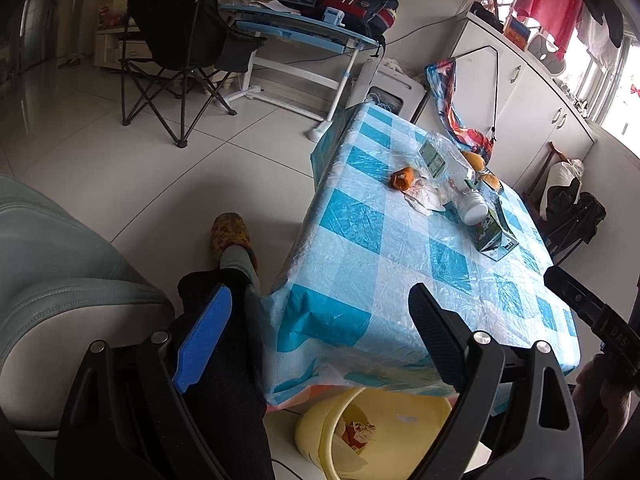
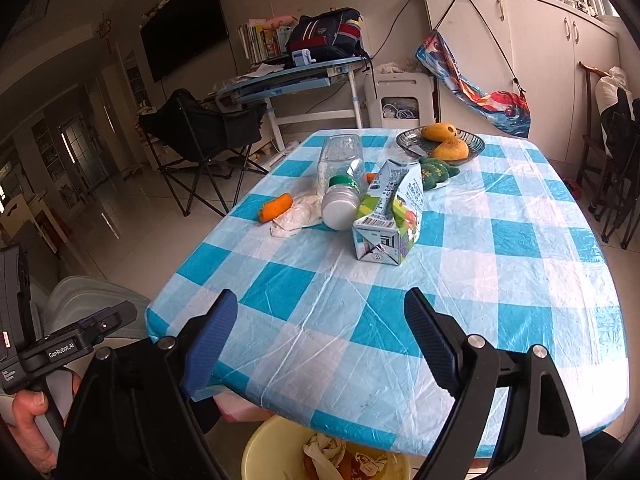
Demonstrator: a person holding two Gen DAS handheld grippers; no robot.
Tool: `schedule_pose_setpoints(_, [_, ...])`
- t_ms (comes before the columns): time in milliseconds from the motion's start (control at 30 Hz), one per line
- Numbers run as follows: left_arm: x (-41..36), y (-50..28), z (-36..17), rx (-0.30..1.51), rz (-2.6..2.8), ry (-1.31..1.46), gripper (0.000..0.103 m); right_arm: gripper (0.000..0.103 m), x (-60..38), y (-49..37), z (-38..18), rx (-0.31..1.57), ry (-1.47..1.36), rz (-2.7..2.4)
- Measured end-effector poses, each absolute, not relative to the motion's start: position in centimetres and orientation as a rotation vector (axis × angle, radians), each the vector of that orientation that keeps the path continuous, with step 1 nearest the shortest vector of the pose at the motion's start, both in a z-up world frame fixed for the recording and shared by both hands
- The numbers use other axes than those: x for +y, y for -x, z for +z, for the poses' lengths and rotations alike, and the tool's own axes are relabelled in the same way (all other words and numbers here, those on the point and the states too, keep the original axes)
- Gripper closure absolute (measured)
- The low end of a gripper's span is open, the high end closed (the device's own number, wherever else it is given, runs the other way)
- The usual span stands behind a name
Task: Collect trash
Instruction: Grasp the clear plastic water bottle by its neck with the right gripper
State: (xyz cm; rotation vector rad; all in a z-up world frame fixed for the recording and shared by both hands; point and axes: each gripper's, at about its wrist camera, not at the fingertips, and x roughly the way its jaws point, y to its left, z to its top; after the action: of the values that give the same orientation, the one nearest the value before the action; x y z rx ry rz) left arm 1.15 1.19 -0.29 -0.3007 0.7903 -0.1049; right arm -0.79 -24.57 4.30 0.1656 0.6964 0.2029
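Note:
On the blue-and-white checked table [image 2: 520, 280] lie a milk carton [image 2: 390, 220], a clear plastic bottle [image 2: 340, 164], a white jar with a green cap [image 2: 340, 204], an orange peel [image 2: 276, 207] and crumpled white tissue [image 2: 298, 218]. The same pile shows in the left wrist view: carton [image 1: 498, 230], jar [image 1: 474, 204], peel [image 1: 403, 178]. A yellow bin [image 2: 256, 452] with trash inside stands below the near table edge, also in the left wrist view [image 1: 320, 432]. My left gripper [image 1: 320, 320] and right gripper [image 2: 320, 320] are open and empty, near that edge.
A plate [image 2: 472, 148] with mangoes [image 2: 450, 148] and a green knitted thing [image 2: 434, 170] sit at the table's far side. A folding chair [image 2: 200, 128], a desk [image 2: 288, 80] and white cabinets [image 2: 540, 60] stand behind. A sofa arm [image 1: 60, 272] and the person's leg [image 1: 232, 280] are at left.

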Motion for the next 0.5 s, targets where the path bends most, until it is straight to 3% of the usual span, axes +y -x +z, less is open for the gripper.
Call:
schedule_pose_setpoints(233, [0.8,-4.7,1.3,0.763,-0.107,0.306,0.016,0.040,-22.9,-7.9,4.8,0.737,-0.121,0.221])
schedule_pose_setpoints(400, [-0.9,-7.7,1.8,0.757,-0.141,0.278,0.016,0.046,-23.0,-13.6,2.7,0.865,-0.103,0.149])
schedule_pose_setpoints(500, [-2.3,-10.1,1.8,0.761,-0.162,0.251,0.016,0.058,-23.6,-15.8,1.3,0.930,-0.116,0.134])
